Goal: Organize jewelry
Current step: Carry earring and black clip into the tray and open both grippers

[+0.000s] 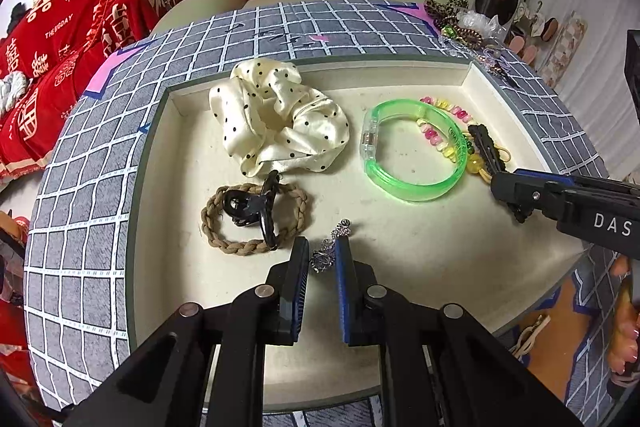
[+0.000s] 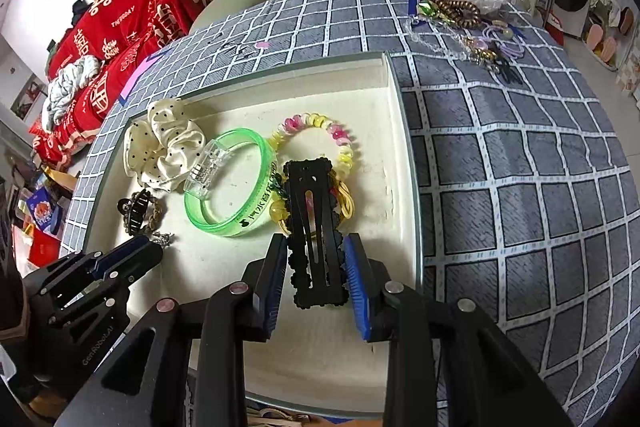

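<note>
A cream tray (image 1: 400, 251) (image 2: 396, 155) lies on the checked table. In it are a polka-dot scrunchie (image 1: 276, 119) (image 2: 164, 147), a green bangle (image 1: 412, 151) (image 2: 232, 187), a pastel coil bracelet (image 1: 440, 131) (image 2: 320, 131), a braided band (image 1: 256, 219) with a black claw clip (image 1: 256, 207) (image 2: 134, 213). My left gripper (image 1: 322, 261) (image 2: 152, 251) is shut on a small silver crystal charm (image 1: 326, 253) (image 2: 162, 239) just above the tray floor. My right gripper (image 2: 316, 259) (image 1: 516, 199) is shut on a black snap hair clip (image 2: 316, 231) over the tray's right side.
A pile of loose jewelry and hair ties (image 1: 464, 27) (image 2: 468, 19) lies on the table's far right corner. A yellow bead tie (image 2: 280, 215) lies by the bangle. Red cushions (image 1: 80, 11) and a sofa are behind the table.
</note>
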{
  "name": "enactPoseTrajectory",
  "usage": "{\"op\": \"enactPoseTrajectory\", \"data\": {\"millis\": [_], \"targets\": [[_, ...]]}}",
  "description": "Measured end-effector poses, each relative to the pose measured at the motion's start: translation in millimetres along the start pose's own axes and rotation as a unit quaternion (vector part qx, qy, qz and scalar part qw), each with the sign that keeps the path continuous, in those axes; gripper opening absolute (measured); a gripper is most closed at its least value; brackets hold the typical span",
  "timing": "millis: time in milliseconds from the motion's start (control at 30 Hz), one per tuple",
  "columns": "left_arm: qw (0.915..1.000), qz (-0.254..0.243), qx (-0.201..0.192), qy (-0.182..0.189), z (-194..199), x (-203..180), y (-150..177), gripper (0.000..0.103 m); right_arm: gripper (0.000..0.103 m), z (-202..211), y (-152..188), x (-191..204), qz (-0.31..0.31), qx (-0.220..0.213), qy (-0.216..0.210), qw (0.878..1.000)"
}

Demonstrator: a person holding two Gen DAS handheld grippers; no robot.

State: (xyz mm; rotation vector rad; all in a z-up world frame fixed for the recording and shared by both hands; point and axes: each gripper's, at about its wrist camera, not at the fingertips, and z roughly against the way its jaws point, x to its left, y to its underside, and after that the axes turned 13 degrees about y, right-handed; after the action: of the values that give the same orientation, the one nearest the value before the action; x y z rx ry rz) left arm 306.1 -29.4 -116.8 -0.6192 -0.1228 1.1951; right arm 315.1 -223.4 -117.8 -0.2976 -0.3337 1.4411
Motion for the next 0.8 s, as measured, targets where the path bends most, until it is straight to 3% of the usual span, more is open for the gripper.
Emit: {"op": "enactPoseTrajectory", "data": {"millis": [133,267,567,600,667,733,800], "targets": [[0.9999,-0.003,0.003,-0.010,-1.0,-2.2,-1.6,0.021,0.034,0.2,0.7,2.5,0.005,-0.004,0.001,1.000],[0.9996,-0.002,0.004,-0.028,0.0,-3.8,-1.3,0.021,0.057,3.8,-0.7,3.5,-0.002,-0.008,-0.010,1.000],[0.9995,-0.002,-0.003,-0.032,6.2,-2.3,-1.2,0.022,0.057,33.2,1.2,-5.9,-0.028,-0.040,-0.036,0.998],[0.9995,-0.001,-0.002,-0.032,5.5,-2.1,-1.3,0.025,0.058,36.6,2.6,-6.9,-0.029,-0.043,-0.036,0.998],[0.9994,0.003,-0.006,-0.034,5.0,-1.7,-1.4,0.093,0.058,42.8,6.2,-8.3,-0.031,-0.047,-0.039,0.998],[0.9989,0.000,-0.025,-0.039,9.7,-3.3,-0.7,0.097,0.058,47.7,9.3,-10.3,-0.033,-0.049,-0.042,0.997],[0.9992,-0.003,-0.020,-0.035,9.6,-5.4,-1.8,0.097,0.058,52.5,12.9,-12.2,-0.035,-0.052,-0.045,0.997]]}}
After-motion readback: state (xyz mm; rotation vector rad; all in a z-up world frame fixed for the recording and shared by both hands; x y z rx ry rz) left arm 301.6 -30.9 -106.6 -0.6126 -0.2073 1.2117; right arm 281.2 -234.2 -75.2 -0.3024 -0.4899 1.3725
